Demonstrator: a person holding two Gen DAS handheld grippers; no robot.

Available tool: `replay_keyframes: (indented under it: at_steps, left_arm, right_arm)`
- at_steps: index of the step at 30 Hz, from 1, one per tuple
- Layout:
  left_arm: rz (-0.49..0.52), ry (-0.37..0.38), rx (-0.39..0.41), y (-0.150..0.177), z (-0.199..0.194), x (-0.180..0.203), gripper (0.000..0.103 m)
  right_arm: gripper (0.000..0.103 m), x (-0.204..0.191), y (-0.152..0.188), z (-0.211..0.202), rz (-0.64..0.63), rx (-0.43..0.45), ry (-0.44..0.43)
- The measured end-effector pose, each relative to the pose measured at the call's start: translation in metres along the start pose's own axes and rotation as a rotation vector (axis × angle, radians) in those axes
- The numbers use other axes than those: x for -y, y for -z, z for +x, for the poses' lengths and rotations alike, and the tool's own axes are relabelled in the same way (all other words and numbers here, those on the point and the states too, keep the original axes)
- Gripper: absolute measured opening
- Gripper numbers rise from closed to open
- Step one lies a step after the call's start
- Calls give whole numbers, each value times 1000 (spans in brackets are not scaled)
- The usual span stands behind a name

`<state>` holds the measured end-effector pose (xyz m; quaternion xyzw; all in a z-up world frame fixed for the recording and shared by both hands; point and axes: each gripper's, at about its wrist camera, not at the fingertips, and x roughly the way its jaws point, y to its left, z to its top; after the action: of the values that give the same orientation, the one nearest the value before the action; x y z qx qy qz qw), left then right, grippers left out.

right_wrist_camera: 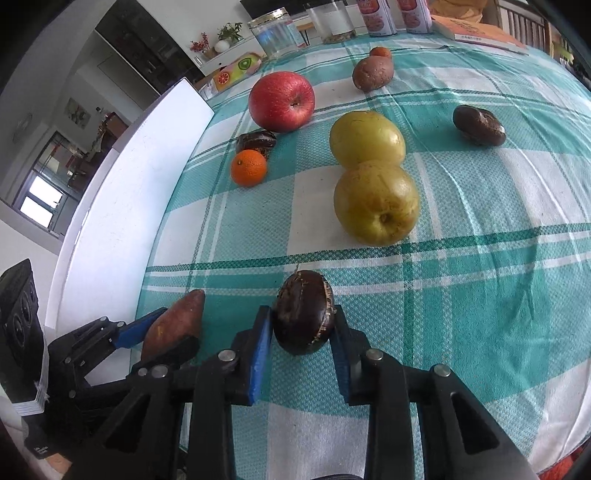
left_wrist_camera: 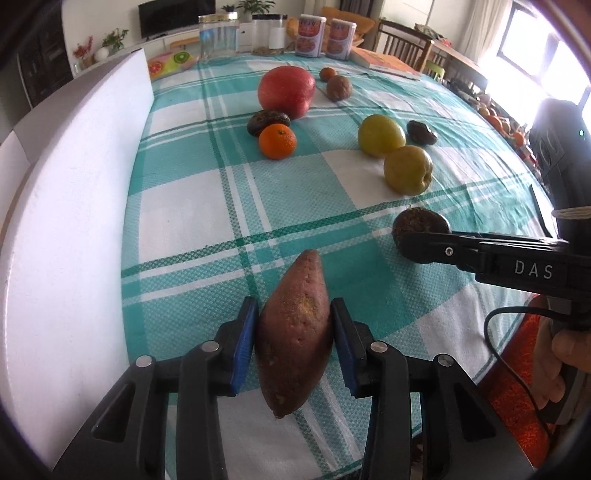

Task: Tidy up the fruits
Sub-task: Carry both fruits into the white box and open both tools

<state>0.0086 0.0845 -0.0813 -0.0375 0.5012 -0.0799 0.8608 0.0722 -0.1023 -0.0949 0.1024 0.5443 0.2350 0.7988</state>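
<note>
Left wrist view: the left gripper sits at bottom centre, its blue pads pressed against both sides of a sweet potato — tip pointing up the frame.
Right wrist view: the right gripper is at bottom centre, fingers clamped on a dark chestnut; the other gripper and its sweet potato show at lower left.
Right gripper from the left camera: it enters from the right edge, the chestnut at its tip.
Cloth: a teal-and-white checked tablecloth lies under everything.
Middle of frame: two yellow-green apples touch, one behind the other.
Upper left of frame: a red apple, with a small orange and a dark chestnut-like piece just below it.
Upper right: another dark chestnut — well apart from the apples.
Left edge: a white board stands along the cloth.
Top of frame: glass jars and two tins.
</note>
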Motion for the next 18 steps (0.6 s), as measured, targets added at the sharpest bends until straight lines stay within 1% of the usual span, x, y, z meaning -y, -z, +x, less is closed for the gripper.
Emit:
replay_keyframes:
  at_steps: [3, 5, 7, 8, 9, 10, 11, 14, 16, 18]
  left_arm:
    - [-82, 120, 41, -1, -27, -4, 41]
    - [-122, 193, 78, -5, -57, -8, 41]
    - [-169, 248, 121, -9, -92, -20, 41]
    - [-192, 261, 150, -10, -111, -29, 41]
    - [-211, 257, 182, -11, -129, -40, 41]
    - [-226, 228, 215, -10, -146, -52, 41]
    - [-243, 179, 242, -9, -160, -65, 41]
    - [-319, 1, 293, 4, -185, -109, 41]
    - [-403, -111, 276, 19, -185, -143, 41]
    - [-484, -186, 245, 37, -176, -173, 41]
  right_arm:
    - [31, 0, 2, -23, 22, 53, -41]
    - [31, -15, -3, -41, -1, 88, -75]
    - [31, -45, -9, -60, -59, 114, -129]
    - [31, -63, -11, -67, -100, 124, -154]
    - [31, -87, -14, -71, -150, 131, -185]
    - [31, -108, -14, -74, -193, 133, -217]
    - [31, -131, -14, -74, -238, 132, -253]
    - [31, -191, -9, -60, -355, 87, -351]
    - [31, -229, 0, -40, -432, 39, -383]
    - [31, -258, 10, -21, -499, -4, -400]
